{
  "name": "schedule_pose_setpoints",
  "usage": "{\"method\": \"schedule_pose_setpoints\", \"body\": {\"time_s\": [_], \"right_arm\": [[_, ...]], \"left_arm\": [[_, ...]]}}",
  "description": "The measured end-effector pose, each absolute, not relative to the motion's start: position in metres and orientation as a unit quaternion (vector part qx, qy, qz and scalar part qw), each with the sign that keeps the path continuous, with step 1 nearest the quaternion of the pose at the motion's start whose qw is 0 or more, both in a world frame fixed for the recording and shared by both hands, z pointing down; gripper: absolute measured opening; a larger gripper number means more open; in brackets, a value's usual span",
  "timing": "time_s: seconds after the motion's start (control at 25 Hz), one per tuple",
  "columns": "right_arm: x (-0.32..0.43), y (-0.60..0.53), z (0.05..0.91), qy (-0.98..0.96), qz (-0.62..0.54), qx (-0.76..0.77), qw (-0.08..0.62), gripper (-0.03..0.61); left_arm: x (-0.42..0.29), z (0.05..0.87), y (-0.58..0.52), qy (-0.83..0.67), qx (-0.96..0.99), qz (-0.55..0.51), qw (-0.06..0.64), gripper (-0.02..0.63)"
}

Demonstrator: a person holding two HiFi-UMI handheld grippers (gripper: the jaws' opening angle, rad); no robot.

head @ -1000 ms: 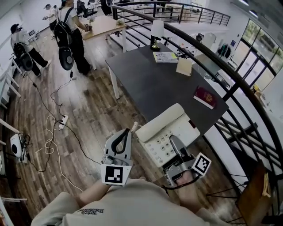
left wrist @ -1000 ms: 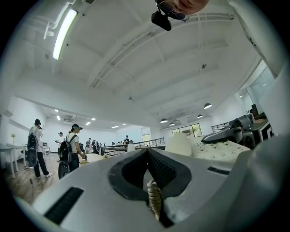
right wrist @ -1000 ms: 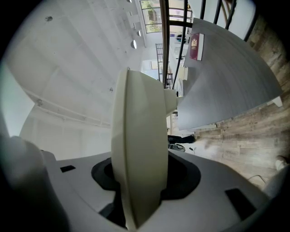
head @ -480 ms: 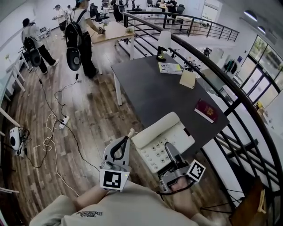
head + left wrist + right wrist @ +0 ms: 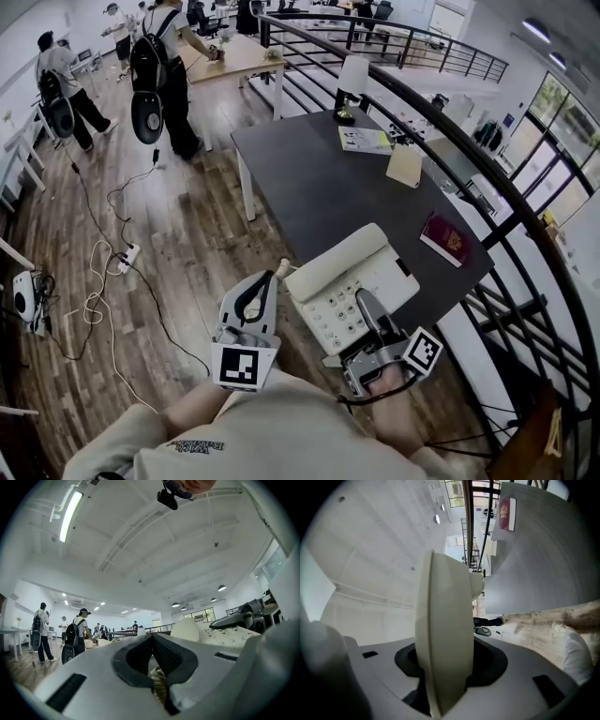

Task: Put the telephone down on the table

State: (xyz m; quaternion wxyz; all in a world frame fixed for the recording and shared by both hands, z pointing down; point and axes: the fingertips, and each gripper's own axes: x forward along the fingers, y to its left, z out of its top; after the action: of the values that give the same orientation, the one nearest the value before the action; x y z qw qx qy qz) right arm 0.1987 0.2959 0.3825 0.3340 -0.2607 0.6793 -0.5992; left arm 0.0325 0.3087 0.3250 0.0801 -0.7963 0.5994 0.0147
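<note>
A cream telephone (image 5: 352, 281), handset on its cradle, is held in the air over the near corner of the dark table (image 5: 319, 187). My right gripper (image 5: 367, 302) is shut on the near edge of its body. In the right gripper view that cream edge (image 5: 440, 639) fills the gap between the jaws. My left gripper (image 5: 266, 281) is just left of the phone, shut on its coiled cord (image 5: 159, 686), which shows pinched low between the jaws. The cord's end (image 5: 281, 268) pokes out past the tips.
On the table lie a red booklet (image 5: 448, 239), a beige notebook (image 5: 405, 166), papers (image 5: 366, 141) and a white lamp (image 5: 352, 82). A black railing (image 5: 525, 225) runs along its right side. People (image 5: 155, 66) stand far left; cables (image 5: 103, 272) lie on the wood floor.
Both grippers have carried the telephone a little further towards the table and slightly lower. Both grips look the same.
</note>
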Motion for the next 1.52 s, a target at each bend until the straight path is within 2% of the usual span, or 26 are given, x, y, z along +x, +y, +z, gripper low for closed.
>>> {"method": "schedule_pose_setpoints", "body": {"time_s": [0.44,0.92,1.12,1.28,1.52], "right_arm": [[0.141,0.150,0.394,0.673,-0.592,-0.280,0.344,0.195],[0.066,-0.017,0.388,0.657,-0.596,-0.293,0.357,0.195],[0.050,-0.073,0.387,0.661,-0.591,-0.304,0.349,0.195],[0.040,-0.111,0.392,0.653,-0.595,-0.320,0.343,0.195],[0.035,-0.147,0.387,0.646,-0.602,-0.330,0.335,0.195]], "left_arm": [[-0.017,0.330,0.151,0.565,-0.820,0.030,0.086,0.005],[-0.095,0.325,-0.021,0.544,-0.832,-0.009,0.106,0.005],[-0.117,0.326,-0.084,0.549,-0.831,0.004,0.085,0.005],[-0.125,0.323,-0.125,0.533,-0.840,-0.005,0.100,0.005],[-0.133,0.317,-0.165,0.542,-0.838,0.017,0.066,0.005]]}}
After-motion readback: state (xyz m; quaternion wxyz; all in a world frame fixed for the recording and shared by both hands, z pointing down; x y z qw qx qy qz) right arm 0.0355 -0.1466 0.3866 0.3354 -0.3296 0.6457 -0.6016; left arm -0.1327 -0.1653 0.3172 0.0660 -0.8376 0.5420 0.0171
